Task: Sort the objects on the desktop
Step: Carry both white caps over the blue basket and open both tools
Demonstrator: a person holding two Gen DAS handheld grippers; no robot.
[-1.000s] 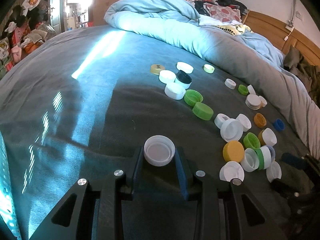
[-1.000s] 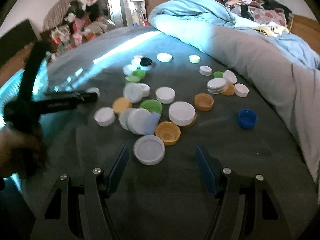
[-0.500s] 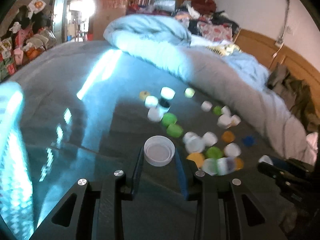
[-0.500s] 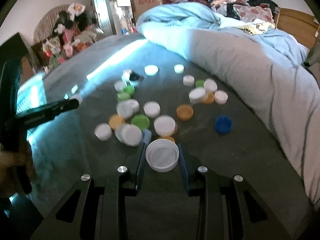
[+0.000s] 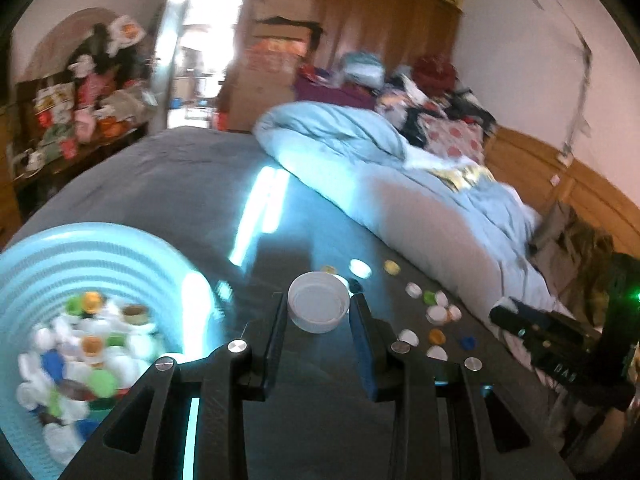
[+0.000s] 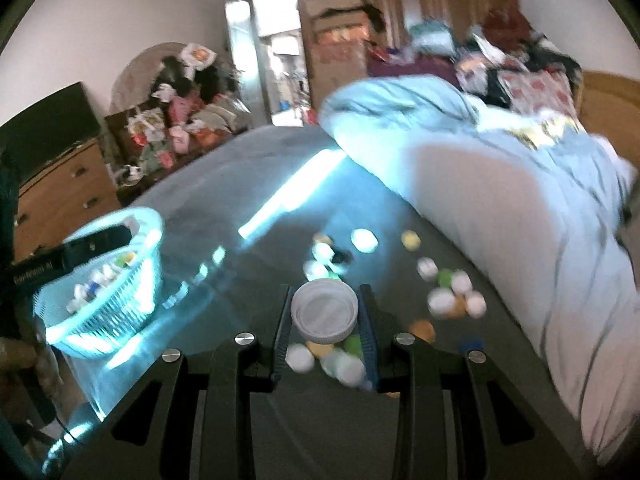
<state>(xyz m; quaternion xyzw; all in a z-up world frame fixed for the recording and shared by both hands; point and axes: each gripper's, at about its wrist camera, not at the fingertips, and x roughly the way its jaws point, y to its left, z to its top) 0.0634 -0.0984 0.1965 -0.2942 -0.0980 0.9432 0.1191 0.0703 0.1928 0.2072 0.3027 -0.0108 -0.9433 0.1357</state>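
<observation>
White caps clamped in both sets of jaws, left gripper (image 5: 319,307) on one white cap (image 5: 318,307), right gripper (image 6: 324,311) on another (image 6: 324,311), above the bed (image 6: 208,216); transport step; next, carry to turquoise basket (image 5: 120,240) at 9 o'clock, release.

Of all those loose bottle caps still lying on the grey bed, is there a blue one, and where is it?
Yes, one: the blue cap at the near right edge of the scatter, next to an orange cap. The others there are white, green, yellow or orange.
</observation>
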